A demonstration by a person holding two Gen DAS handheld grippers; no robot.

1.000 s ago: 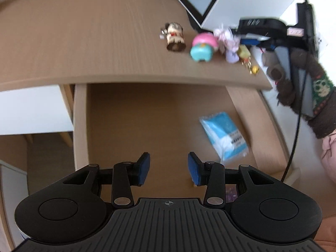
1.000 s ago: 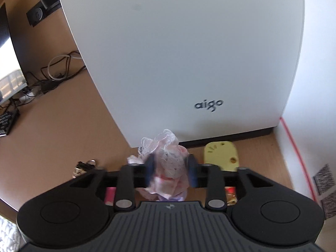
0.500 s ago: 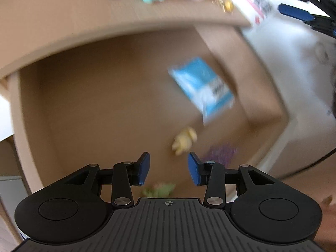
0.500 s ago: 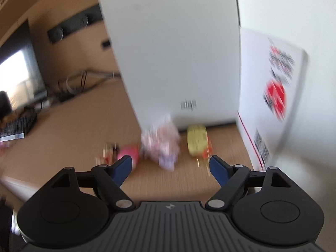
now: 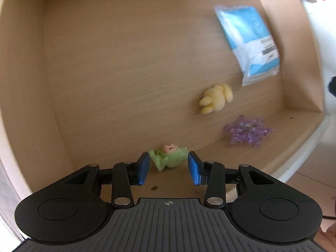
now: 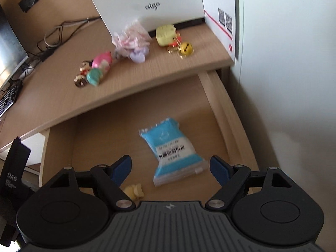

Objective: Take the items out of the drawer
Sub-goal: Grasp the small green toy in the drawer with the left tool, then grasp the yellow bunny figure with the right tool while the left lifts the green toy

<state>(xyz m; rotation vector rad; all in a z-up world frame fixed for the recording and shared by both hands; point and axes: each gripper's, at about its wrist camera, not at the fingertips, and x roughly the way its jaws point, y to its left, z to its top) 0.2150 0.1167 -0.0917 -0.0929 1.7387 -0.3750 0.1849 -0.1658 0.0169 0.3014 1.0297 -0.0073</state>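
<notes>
The open wooden drawer (image 5: 27, 67) fills the left wrist view. A small green toy figure (image 5: 169, 157) lies near its front, right between the tips of my left gripper (image 5: 169, 169). The blue pads (image 5: 145, 168) flank the figure without squeezing it, so the gripper is open. Further in lie a yellow plush bunny (image 5: 216, 98), a purple crystal snowflake (image 5: 247, 131) and a blue packet (image 5: 247, 42). My right gripper (image 6: 170, 168) hangs wide open and empty above the drawer (image 6: 222, 109), over the blue packet (image 6: 172, 153). The yellow bunny (image 6: 134, 191) peeks out beside its left finger.
On the desk top (image 6: 63, 96) behind the drawer stand a pink frilly toy (image 6: 131, 40), a yellow toy (image 6: 166, 34) with a gold bell (image 6: 185, 48), a pink-and-teal toy (image 6: 100, 67) and a small figurine (image 6: 83, 75). A white box (image 6: 147, 0) stands behind them; a wall is right.
My right gripper let go of the pink frilly toy on the desk, opened wide and drew back over the drawer. My left gripper tipped down into the drawer, onto the green figure.
</notes>
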